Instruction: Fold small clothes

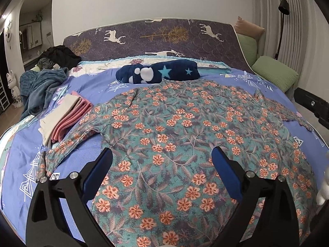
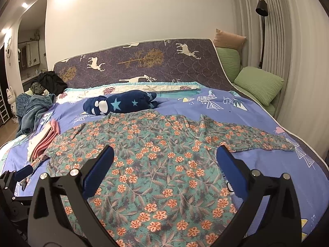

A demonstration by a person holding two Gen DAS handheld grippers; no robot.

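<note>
A teal floral long-sleeved garment (image 1: pixel 174 135) lies spread flat on the blue bedspread (image 1: pixel 24 154), sleeves out to both sides; it also shows in the right wrist view (image 2: pixel 156 160). My left gripper (image 1: pixel 162 154) is open and empty, hovering over the garment's lower left part. My right gripper (image 2: pixel 164 152) is open and empty over its lower right part, with the right sleeve (image 2: pixel 257 140) stretching away to the right. A stack of folded pink and cream clothes (image 1: pixel 63 115) lies left of the garment.
A dark blue star-print rolled blanket (image 1: pixel 158 73) lies beyond the garment's collar. A heap of grey-blue and black clothes (image 1: pixel 45 78) sits at the far left. Green pillows (image 1: pixel 275 72) lie at the right. The right gripper's body (image 1: pixel 312 105) shows at the frame edge.
</note>
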